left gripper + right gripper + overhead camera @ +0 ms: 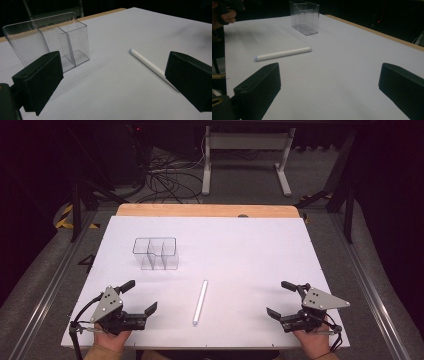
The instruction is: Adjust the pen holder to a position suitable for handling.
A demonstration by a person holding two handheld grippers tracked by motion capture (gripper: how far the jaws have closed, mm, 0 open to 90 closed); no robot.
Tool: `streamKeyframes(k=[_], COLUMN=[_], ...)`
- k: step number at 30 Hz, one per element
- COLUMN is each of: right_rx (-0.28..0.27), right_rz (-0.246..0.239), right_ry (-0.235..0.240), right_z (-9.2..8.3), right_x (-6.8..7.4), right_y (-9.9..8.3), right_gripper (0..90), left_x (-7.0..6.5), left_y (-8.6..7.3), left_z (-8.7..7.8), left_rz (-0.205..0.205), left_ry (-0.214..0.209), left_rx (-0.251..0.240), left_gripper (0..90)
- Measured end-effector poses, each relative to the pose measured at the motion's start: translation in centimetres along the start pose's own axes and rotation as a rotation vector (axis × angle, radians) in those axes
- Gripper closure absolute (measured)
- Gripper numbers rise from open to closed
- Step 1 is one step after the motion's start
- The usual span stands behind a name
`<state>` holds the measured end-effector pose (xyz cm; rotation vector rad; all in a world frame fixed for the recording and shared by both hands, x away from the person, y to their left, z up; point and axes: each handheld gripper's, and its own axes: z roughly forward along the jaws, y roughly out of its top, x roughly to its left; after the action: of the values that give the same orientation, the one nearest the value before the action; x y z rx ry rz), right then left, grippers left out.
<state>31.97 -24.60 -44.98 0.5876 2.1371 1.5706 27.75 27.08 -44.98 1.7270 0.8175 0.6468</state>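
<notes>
On the near left, the left gripper (142, 296) is sitting low over the white table (250, 250), its jaws spread wide apart and gripping nothing. Just beyond it, toward the far left, a clear plastic organizer (156, 253) is standing upright, its thin walls dividing it into several compartments, and every compartment is showing empty. Moving to the middle, a white tube (200, 302) is lying flat on the near part of the table, running near to far, well apart from the organizer. Over on the near right, the right gripper (281, 298) is resting low too, jaws gaping wide with nothing between them.
</notes>
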Motion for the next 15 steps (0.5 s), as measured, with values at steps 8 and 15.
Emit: streamKeyframes(k=[8, 15], right_rx=[-0.012, -0.012], right_rz=[-0.003, -0.004], right_ry=[0.002, -0.001], right_z=[-0.05, -0.02], right_x=[0.02, 0.03], right_y=[-0.10, -0.15], right_gripper=[5.9, 6.2], left_x=[-0.31, -0.09], left_y=[0.25, 0.25], left_z=[-0.09, -0.11], left_rz=[0.039, 0.029], left_ry=[-0.002, -0.030], left_rx=[0.000, -0.004], left_gripper=[3.3, 2.8])
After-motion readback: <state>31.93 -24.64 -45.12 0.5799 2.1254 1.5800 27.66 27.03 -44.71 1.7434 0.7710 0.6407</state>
